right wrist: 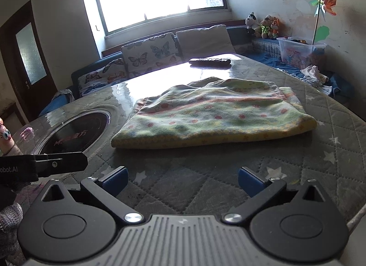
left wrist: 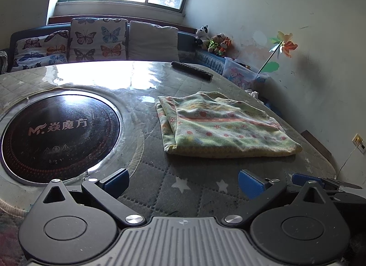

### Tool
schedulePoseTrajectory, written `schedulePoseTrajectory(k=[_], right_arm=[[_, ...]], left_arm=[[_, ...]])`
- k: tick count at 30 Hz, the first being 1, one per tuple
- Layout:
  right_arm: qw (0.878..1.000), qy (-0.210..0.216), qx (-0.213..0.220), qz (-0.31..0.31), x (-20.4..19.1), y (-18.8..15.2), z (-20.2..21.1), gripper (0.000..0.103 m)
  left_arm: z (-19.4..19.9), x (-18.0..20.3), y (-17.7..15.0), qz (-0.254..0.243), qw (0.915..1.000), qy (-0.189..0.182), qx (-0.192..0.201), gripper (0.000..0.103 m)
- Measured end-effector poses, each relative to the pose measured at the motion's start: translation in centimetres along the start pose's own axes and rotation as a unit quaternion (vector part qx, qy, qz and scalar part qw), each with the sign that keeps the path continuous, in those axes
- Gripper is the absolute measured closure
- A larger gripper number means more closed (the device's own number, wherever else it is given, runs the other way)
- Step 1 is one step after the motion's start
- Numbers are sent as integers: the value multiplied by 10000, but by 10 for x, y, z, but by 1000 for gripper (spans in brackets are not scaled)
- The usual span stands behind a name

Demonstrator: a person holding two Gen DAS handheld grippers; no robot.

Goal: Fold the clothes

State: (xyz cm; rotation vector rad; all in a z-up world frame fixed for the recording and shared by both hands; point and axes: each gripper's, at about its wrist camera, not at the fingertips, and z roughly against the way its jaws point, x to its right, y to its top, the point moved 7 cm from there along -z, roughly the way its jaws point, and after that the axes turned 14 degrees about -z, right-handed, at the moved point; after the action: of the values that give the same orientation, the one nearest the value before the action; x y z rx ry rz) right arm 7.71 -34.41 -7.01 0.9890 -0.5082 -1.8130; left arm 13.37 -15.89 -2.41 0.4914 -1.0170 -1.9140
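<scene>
fuzzy cloth garment (left wrist: 225, 126), quilted table cover (left wrist: 187, 181) under glossy film, glossy black cooktop (left wrist: 60, 135), chrome-rimmed

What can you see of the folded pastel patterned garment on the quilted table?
The folded pastel patterned garment is soft, fleecy-looking cloth, yellow-green with pink bands and small red motifs. It lies flat in a rough rectangle, several layers thick, edges slightly rumpled, on the grey quilted table cover, beside the round black inset cooktop. Neither gripper touches it.
</scene>
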Motion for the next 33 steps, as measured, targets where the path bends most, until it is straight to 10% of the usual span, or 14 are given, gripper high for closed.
schedulePoseTrajectory(k=[33], right_arm=[[10000, 34, 47, 2, -12, -8, 16, 0]], left_arm=[[12, 7, -16, 100, 9999, -86, -25, 0]])
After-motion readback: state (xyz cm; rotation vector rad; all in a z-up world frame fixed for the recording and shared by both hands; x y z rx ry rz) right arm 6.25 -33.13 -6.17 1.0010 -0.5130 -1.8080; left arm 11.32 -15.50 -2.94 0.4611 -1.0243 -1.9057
